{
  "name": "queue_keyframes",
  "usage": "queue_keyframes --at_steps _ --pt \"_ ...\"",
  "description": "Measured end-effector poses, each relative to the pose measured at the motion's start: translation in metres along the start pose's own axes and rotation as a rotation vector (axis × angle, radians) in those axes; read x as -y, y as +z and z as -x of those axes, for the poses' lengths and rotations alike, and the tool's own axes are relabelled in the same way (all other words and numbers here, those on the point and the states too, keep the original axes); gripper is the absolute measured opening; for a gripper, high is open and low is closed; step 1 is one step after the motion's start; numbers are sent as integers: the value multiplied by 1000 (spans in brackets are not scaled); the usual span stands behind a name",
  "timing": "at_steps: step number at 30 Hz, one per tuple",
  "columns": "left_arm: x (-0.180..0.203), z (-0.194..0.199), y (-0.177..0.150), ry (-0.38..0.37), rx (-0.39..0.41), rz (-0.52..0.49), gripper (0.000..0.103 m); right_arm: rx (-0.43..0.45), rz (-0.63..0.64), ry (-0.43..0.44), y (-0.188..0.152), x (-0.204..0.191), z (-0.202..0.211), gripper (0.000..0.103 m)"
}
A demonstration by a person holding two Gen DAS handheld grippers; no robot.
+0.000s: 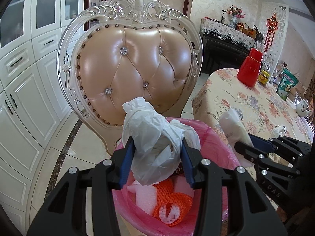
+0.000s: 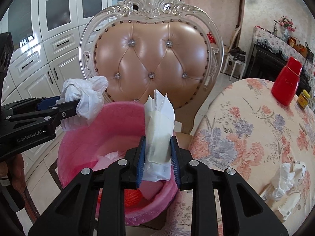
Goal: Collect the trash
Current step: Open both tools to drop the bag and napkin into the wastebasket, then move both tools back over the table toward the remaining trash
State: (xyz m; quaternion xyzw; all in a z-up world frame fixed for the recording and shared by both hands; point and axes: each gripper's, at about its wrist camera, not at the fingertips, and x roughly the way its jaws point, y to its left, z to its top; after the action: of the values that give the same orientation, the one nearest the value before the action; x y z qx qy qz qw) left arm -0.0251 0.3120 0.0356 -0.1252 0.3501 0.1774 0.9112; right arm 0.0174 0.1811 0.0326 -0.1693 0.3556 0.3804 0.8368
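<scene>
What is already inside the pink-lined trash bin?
Inside the pink-lined bin lie an orange mesh net and white foam pieces. The crumpled white bag in the left gripper hides the rest of the contents.

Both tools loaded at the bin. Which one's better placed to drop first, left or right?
Left, probably. The left tool holds the crumpled white bag directly above the pink bin opening. The right tool holds its white wrapper nearer the bin's table-side rim, so it risks missing.
</scene>
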Motion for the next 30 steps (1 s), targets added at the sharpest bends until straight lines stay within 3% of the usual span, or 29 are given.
queue_keyframes --at_steps 8,12,30 --pt "0 -4 1 -10 -9 10 51 -14 3 1 0 0 -9 33" --pt "-2 -5 2 -25 -11 33 56 -10 3 0 -1 2 -8 45" --pt "27 4 3 -32 0 -3 58 8 -44 -32 -13 32 12 49"
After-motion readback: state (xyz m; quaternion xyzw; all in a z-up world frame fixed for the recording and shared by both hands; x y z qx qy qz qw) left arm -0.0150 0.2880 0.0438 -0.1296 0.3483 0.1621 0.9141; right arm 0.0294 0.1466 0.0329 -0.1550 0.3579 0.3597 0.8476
